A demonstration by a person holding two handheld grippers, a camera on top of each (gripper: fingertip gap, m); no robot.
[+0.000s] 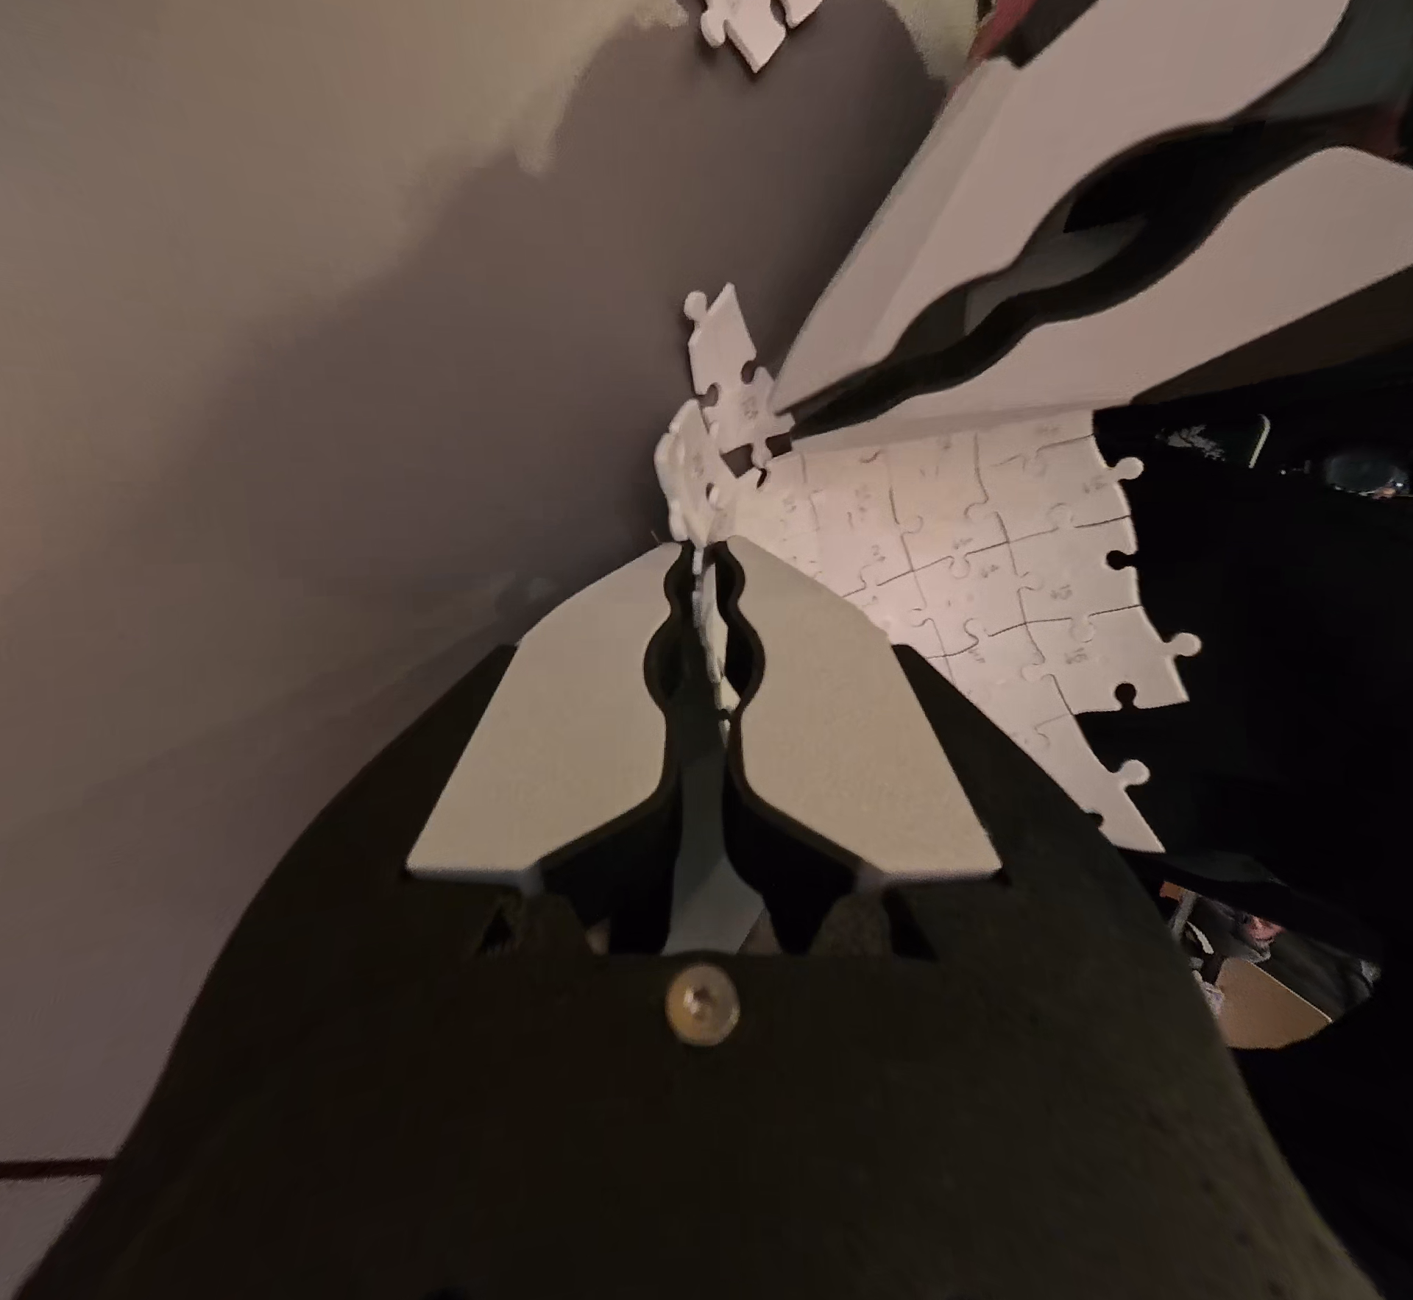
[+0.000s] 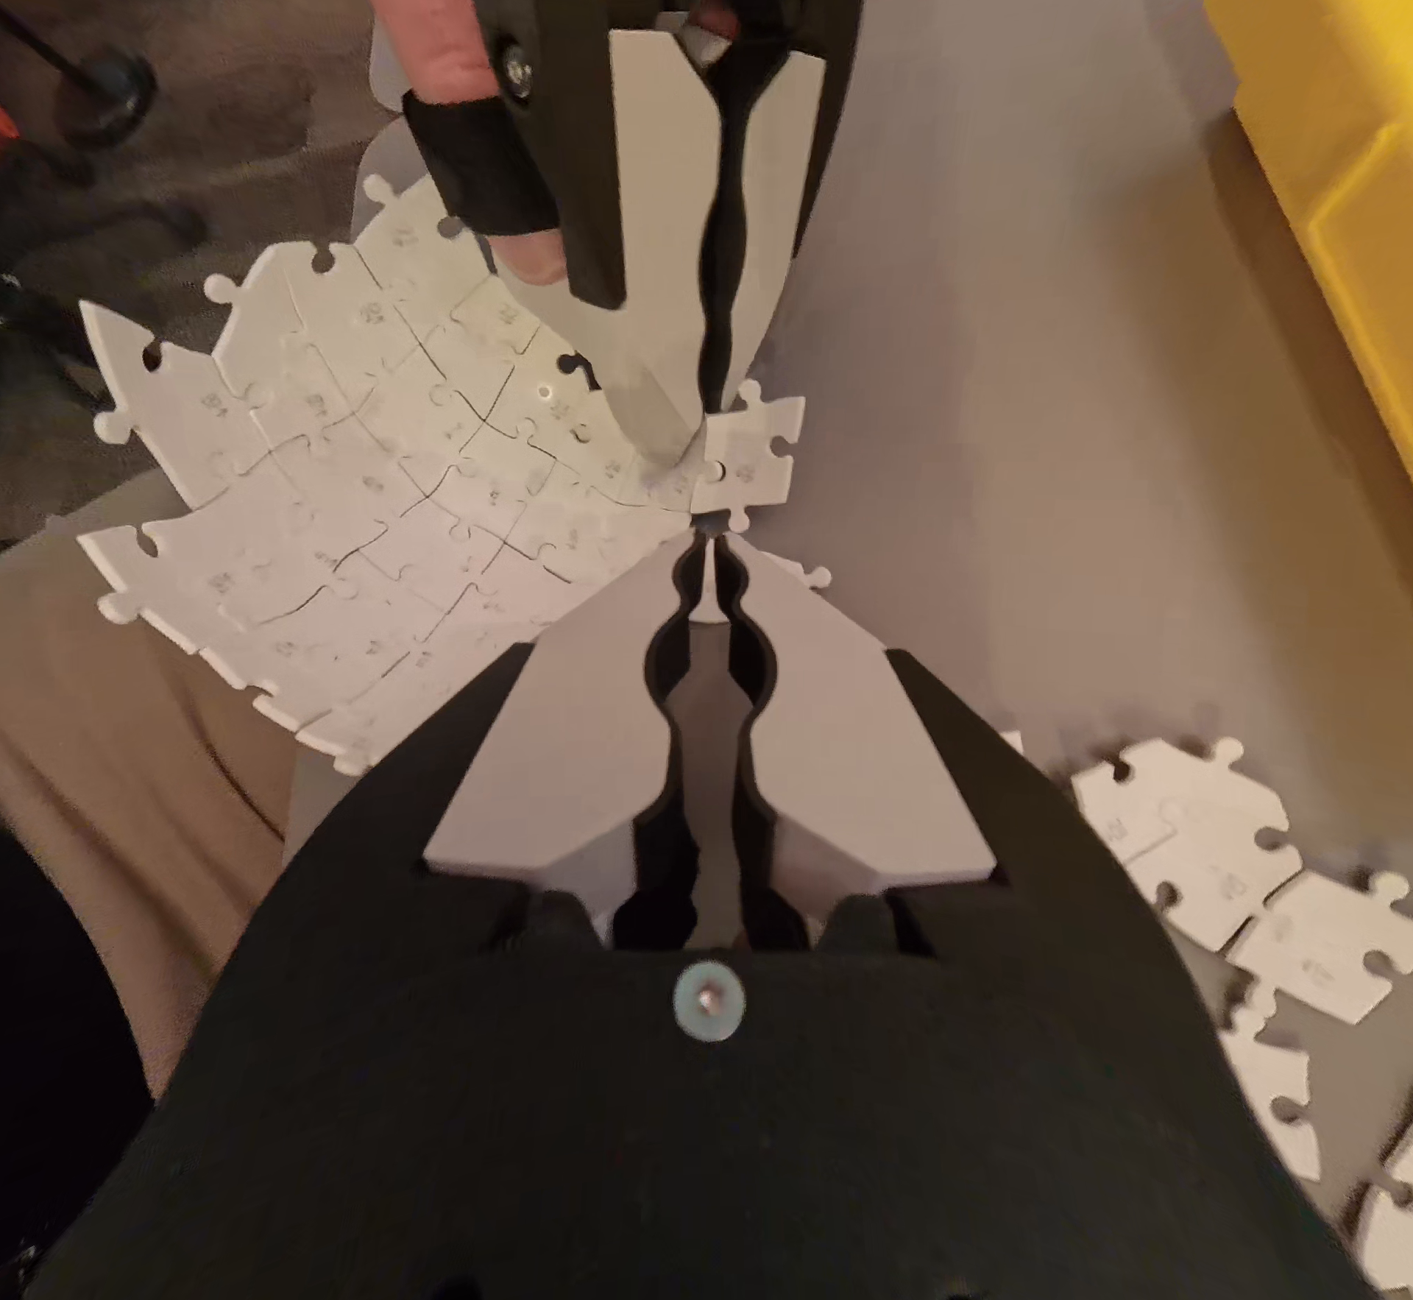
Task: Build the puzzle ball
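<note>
White curved puzzle shell [image 2: 367, 498] pinched by left tool [image 1: 700, 560] | right tool [image 2: 707, 537] pinching knobbed piece [image 2: 753, 456]

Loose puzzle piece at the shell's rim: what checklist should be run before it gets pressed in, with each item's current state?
1. Left hand-held gripper clamps the assembled shell at its rim: ok.
2. Right hand-held gripper pinches the loose piece: ok, though only by a corner.
3. Loose piece touches the shell's rim: ok.
4. Tabs fully seated: not ok, dark gaps show at the joint in the left wrist view.
5. Piece matches this slot: cannot tell.
6. Spare pieces lie on the grey table: ok.
</note>
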